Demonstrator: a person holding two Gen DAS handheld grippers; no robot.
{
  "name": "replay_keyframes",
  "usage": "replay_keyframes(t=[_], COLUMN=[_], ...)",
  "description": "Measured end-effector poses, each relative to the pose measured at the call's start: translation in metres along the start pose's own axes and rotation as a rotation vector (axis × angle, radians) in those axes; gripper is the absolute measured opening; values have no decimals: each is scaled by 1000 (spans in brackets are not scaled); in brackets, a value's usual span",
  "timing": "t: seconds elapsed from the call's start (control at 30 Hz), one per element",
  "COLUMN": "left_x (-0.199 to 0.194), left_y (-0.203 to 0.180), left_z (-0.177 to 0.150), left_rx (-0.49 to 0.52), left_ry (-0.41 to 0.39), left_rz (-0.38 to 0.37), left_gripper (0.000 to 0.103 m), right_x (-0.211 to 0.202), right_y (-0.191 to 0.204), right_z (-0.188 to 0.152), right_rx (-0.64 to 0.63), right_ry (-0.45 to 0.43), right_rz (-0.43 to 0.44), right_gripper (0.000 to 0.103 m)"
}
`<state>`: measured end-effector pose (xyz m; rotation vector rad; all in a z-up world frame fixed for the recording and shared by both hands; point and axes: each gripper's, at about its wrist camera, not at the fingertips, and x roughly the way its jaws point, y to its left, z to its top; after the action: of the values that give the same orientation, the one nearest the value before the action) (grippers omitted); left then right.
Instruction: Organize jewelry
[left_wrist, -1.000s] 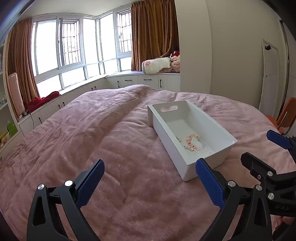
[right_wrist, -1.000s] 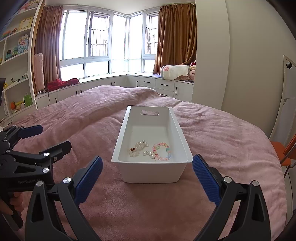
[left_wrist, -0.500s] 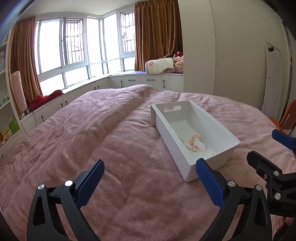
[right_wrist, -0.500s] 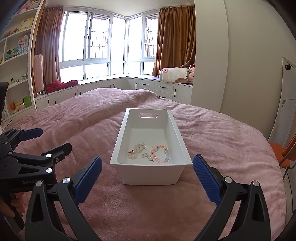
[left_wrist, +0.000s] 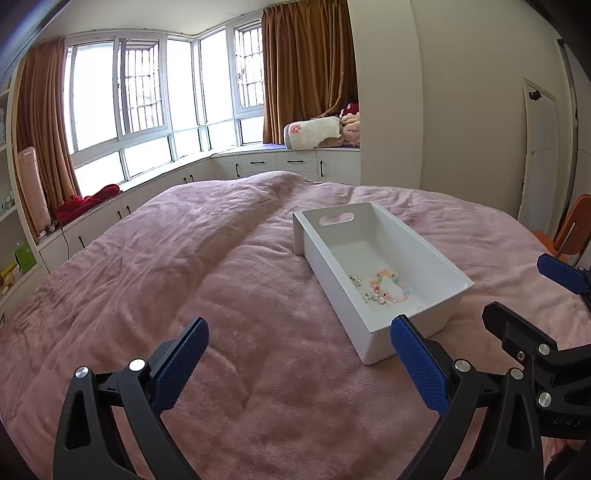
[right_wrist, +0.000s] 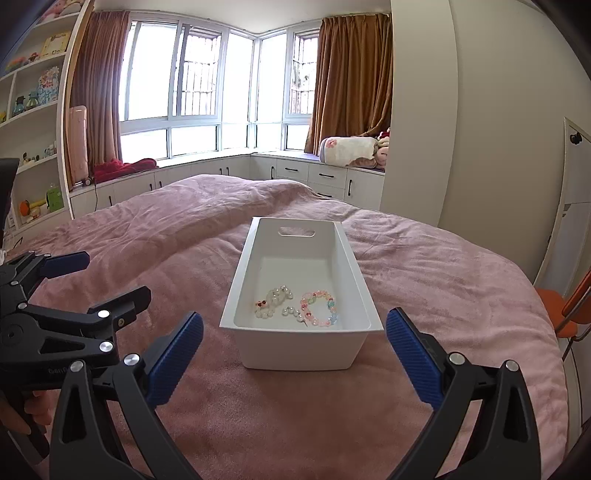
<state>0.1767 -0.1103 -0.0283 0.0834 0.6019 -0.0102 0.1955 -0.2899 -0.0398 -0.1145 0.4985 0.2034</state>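
Note:
A white rectangular bin (right_wrist: 236, 295) (left_wrist: 332, 291) with a handle cutout stands on the pink bedspread (right_wrist: 443, 280). Inside lie a pearl bracelet (right_wrist: 275, 300) and a pastel bead bracelet (right_wrist: 319, 308) (left_wrist: 391, 284), with a few loose pearls (right_wrist: 291, 312) between them. My right gripper (right_wrist: 293, 360) is open and empty, just in front of the bin's near end. My left gripper (left_wrist: 299, 363) is open and empty, to the left of the bin and above bare blanket. The left gripper also shows in the right wrist view (right_wrist: 88, 280), and the right gripper in the left wrist view (left_wrist: 532, 295).
The pink bedspread (left_wrist: 184, 266) covers a wide bed. White window-seat cabinets (right_wrist: 295, 173) with a rolled blanket (right_wrist: 347, 151) lie beyond it. Shelves (right_wrist: 33, 147) stand at the left, an orange chair (right_wrist: 565, 314) at the right.
Both grippers have drawn back and risen slightly, so the bin looks a little farther off. Both stay open. The bin and jewelry have not moved.

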Motion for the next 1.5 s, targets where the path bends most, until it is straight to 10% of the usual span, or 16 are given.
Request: replay_keyframes(t=[1.5], left_x=[-2], left_y=[-1], left_z=[13], left_rx=[-41], left_ry=[-20], left_rz=[-22], left_gripper=[100], right_x=[-5], right_y=[-12], right_z=[15], right_rx=[-11], right_ry=[-43], right_rz=[-25], right_gripper=[98])
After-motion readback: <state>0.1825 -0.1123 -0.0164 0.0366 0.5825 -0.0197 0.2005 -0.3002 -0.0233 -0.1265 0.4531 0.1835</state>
